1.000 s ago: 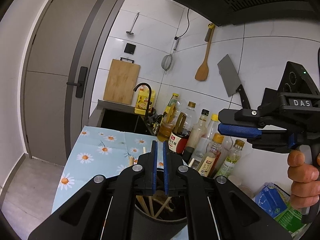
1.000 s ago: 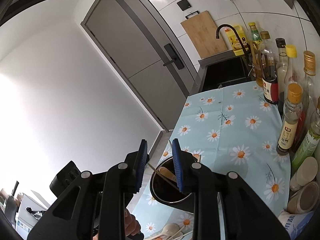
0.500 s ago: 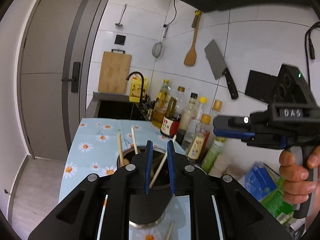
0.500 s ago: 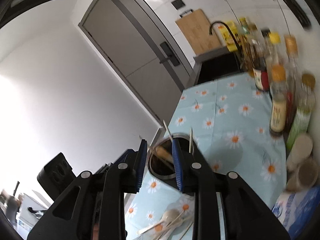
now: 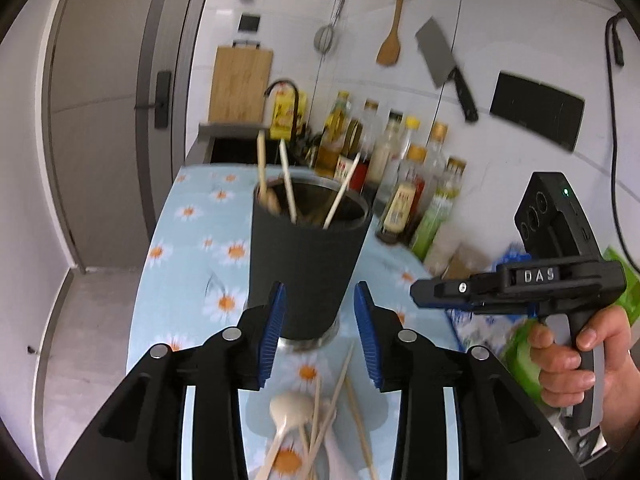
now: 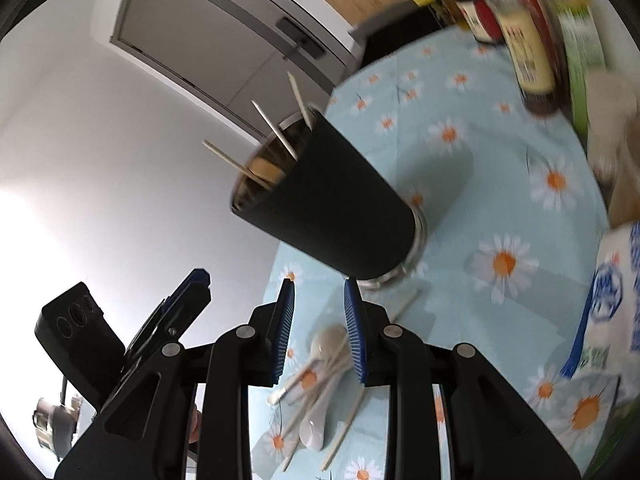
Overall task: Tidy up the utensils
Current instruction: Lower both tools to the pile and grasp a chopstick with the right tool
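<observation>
Left tool (image 5: 320, 320): jaws just opening, spread, nothing gripped. Right tool (image 6: 318, 324): parted, empty. Black holder (image 5: 306, 264) upright on daisy-print surface (image 5: 192, 248), chopsticks (image 5: 286, 184) inside; loose spoons and chopsticks (image 6: 320, 376) lie before it.

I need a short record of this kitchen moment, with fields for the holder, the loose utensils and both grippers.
holder: black cup upright on the daisy cloth, chopsticks sticking out of it
loose utensils: pale spoon and more chopsticks lying on the cloth in front of the cup
left gripper: jaws just been opening, nothing between the pads, low before the cup
right gripper: jaws apart, holding nothing, above the loose pile
backdrop: bottles along the wall
</observation>
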Tool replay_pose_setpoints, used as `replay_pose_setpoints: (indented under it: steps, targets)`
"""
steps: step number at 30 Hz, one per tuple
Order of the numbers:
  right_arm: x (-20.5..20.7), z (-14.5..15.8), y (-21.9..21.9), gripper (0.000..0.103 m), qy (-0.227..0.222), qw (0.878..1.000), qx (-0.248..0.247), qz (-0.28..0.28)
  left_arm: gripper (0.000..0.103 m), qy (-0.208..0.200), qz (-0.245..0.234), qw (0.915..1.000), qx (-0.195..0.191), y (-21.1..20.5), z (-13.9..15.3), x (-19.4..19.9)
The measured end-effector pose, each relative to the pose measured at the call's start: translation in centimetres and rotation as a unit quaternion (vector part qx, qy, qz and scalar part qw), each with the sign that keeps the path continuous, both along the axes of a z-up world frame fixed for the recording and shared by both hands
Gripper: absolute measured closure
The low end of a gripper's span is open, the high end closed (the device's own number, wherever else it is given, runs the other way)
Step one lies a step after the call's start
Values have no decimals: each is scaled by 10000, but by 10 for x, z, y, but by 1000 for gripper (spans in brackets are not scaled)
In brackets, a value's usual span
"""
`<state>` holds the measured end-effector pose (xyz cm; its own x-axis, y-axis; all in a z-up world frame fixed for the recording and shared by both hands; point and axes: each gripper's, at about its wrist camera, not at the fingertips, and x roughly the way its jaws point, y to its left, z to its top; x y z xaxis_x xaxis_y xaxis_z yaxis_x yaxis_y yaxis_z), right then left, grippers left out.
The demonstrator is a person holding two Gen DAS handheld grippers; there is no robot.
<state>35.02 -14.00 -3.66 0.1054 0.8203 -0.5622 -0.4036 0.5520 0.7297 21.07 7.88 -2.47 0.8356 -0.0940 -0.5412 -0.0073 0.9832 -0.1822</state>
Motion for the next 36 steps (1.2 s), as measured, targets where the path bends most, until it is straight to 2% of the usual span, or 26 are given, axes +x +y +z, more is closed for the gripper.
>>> replay_pose_setpoints:
  steps: [5, 8, 12, 17, 24, 36]
  targets:
    - [0, -29, 6, 76, 657, 9978, 115, 49, 69, 461, 89, 9989, -14, 4, -13, -10]
    - [1, -50, 13, 76, 1198, 9927, 124, 67, 69, 899, 131, 9959, -18, 7, -25, -12]
    - [0, -75, 21, 76, 1730, 9849, -4, -14, 69, 1262, 223, 9917, -134, 13, -41, -13]
    - [2, -92, 29, 76, 2029, 9789, -190, -160, 69, 1664, 69, 9858, -198, 19, -60, -14]
    - [-1, -102, 42, 76, 2415, 9684, -497, -380, 69, 1969, -48, 9801, -242, 33, -80, -12]
    - [-1, -101, 76, 77, 2480, 9593, -1086, -807, 69, 2575, -947, 9613, -247, 43, -100, 5]
